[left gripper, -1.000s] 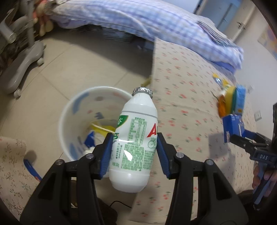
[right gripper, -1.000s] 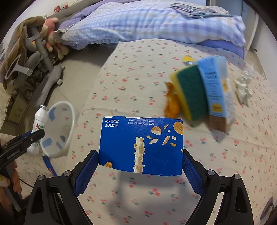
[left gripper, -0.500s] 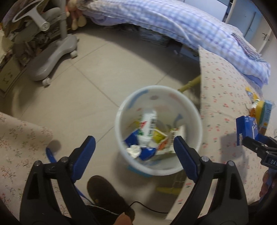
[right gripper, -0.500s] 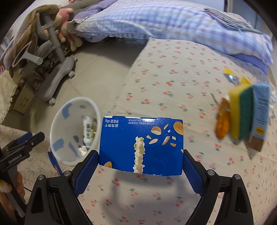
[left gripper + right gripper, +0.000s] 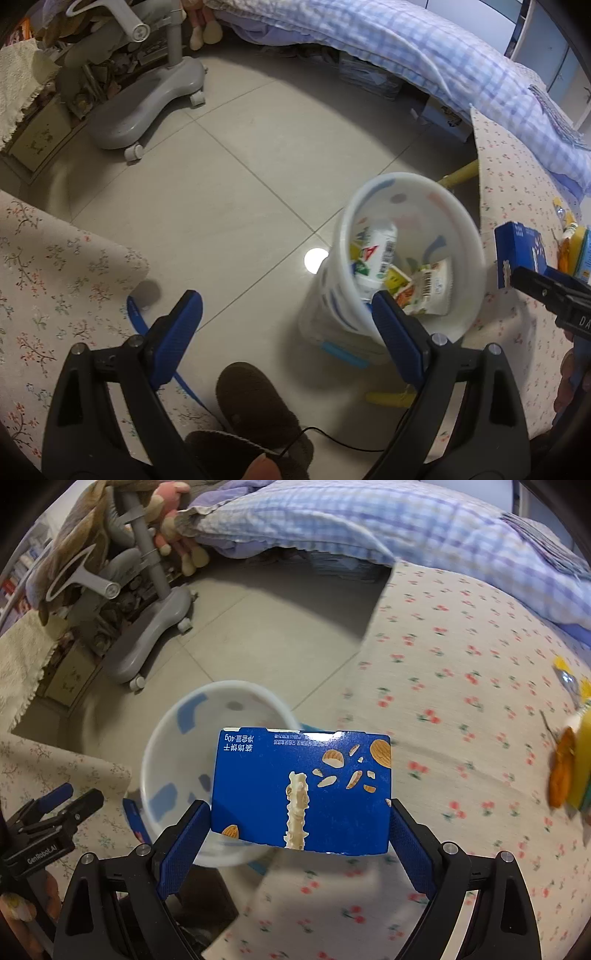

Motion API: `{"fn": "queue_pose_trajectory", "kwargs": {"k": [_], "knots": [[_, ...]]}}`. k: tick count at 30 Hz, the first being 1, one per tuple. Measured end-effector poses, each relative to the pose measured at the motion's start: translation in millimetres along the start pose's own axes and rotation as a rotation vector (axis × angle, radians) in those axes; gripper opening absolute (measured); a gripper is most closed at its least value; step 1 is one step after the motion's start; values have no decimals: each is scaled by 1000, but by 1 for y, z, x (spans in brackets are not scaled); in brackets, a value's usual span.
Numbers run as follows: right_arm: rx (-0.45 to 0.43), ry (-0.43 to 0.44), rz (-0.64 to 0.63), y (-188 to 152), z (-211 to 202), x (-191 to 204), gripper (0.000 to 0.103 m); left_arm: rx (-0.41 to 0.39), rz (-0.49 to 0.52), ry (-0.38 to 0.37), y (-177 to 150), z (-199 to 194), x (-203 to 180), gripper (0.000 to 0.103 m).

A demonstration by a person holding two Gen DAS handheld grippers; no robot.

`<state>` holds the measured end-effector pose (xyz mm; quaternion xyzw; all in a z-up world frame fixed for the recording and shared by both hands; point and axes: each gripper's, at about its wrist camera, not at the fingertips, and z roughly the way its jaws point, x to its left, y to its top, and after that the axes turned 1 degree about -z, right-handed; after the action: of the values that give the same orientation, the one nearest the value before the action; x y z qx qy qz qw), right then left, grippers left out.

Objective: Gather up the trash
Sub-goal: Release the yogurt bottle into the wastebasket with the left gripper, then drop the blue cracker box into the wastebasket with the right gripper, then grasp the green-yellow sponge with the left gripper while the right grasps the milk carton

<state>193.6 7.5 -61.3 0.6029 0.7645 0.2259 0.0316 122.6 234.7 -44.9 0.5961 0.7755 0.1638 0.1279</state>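
Note:
A white trash bin [image 5: 469,251] with blue patches stands on the floor beside the table; it also shows in the right wrist view [image 5: 159,746]. A white milk bottle [image 5: 376,258] and several wrappers lie inside it. My left gripper [image 5: 288,332] is open and empty, low over the floor just left of the bin. My right gripper [image 5: 299,834] is shut on a blue biscuit box [image 5: 301,790] and holds it above the bin's right rim at the table edge. The box also shows in the left wrist view [image 5: 517,258].
A table with a floral cloth [image 5: 461,686] carries a yellow-green sponge and an orange wrapper [image 5: 561,771] at its right. A grey wheeled chair base [image 5: 147,99] stands far left. A checked bed [image 5: 406,48] lies behind. A slippered foot [image 5: 258,406] is near the bin.
My left gripper opened and the milk bottle dropped into the bin; the gripper then drew back to the left. My right gripper carried the blue box leftward from the table toward the bin.

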Motion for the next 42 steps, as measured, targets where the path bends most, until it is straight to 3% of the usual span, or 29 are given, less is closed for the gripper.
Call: {"fn": "queue_pose_trajectory", "kwargs": {"k": [6,9,26,34,42], "knots": [[-11,53,-23,4,10,17,96,5,-20,15,-2,2,16,93],[-29,76,-21,9,11,21,103,12,-24,18,-2,4,20,93],[-50,38,-19,2,-7,4,103,0,-6,-3,0,-4,7,93],[-74,-37,15,-7,-38,-39,103,-8,29,-37,2,-10,-29,93],[-130,-144,109,-13,-78,-114,103,-5,81,-84,4,-14,-77,93]]}}
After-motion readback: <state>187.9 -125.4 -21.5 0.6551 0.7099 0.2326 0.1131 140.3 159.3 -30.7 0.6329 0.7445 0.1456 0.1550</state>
